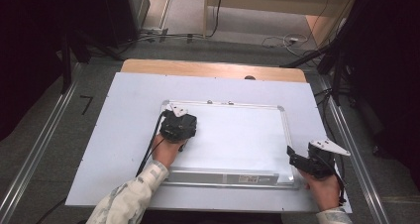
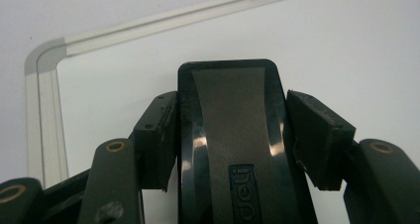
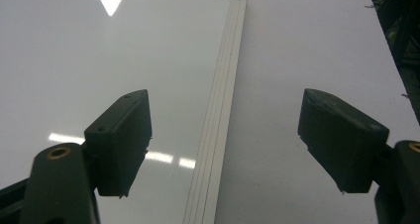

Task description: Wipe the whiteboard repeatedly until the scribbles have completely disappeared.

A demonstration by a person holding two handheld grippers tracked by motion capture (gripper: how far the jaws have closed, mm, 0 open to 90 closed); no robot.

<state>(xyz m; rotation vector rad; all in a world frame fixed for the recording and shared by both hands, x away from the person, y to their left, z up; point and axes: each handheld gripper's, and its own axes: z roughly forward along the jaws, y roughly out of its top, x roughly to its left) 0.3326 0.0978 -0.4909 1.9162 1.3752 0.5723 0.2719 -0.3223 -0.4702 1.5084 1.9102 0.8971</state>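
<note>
Black deli-branded eraser (image 2: 230, 149) flat on whiteboard (image 1: 237, 140) near its far-left corner, clamped between left tongs (image 2: 233, 135).

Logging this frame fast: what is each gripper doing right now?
Left gripper: closed on the black whiteboard eraser, over the whiteboard.
Right gripper: jaws open, holding nothing, above the whiteboard's right edge.

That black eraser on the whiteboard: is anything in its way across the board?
Nothing visible. The left gripper is shut on the eraser, and the whiteboard surface looks bare. The open right gripper straddles the board's right frame, off to the side.
</note>
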